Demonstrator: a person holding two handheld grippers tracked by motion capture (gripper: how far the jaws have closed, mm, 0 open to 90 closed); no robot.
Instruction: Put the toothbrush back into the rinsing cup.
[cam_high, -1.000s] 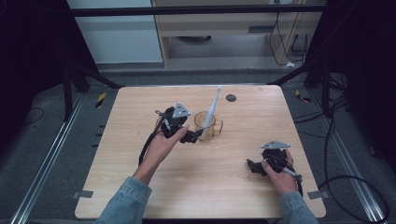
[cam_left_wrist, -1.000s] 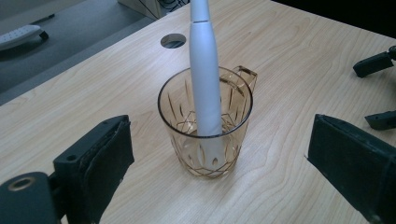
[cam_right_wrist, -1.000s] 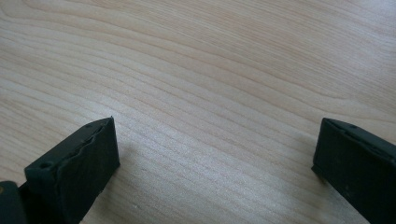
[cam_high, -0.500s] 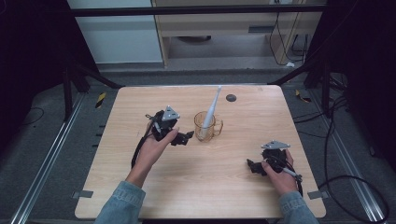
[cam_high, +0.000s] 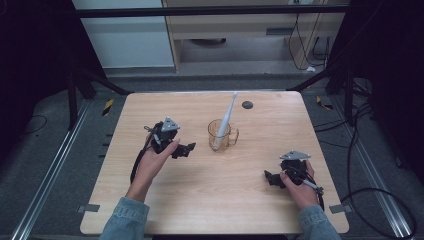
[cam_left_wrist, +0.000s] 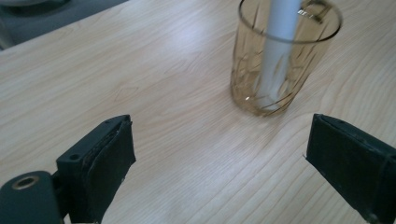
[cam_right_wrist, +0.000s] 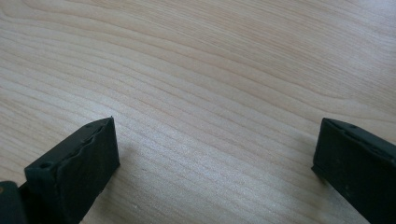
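Observation:
A clear amber glass mug (cam_high: 222, 135) (cam_left_wrist: 280, 60) stands near the middle of the wooden table (cam_high: 210, 200). A white electric toothbrush (cam_high: 226, 115) (cam_left_wrist: 278, 46) leans in it, head up and tilted to the far right. My left gripper (cam_high: 187, 149) (cam_left_wrist: 224, 163) is open a little to the left of the mug, jaws wide apart with nothing between them. My right gripper (cam_high: 270, 178) (cam_right_wrist: 215, 163) rests open near the table's front right, over bare wood.
A small dark round disc (cam_high: 247, 104) lies on the table behind the mug. The table edge is close in front of the right hand. Cables lie on the floor (cam_high: 380, 165) at the right.
My left gripper has pulled back to the left, away from the mug and toothbrush. The toothbrush stays leaning in the mug. The right gripper has not moved.

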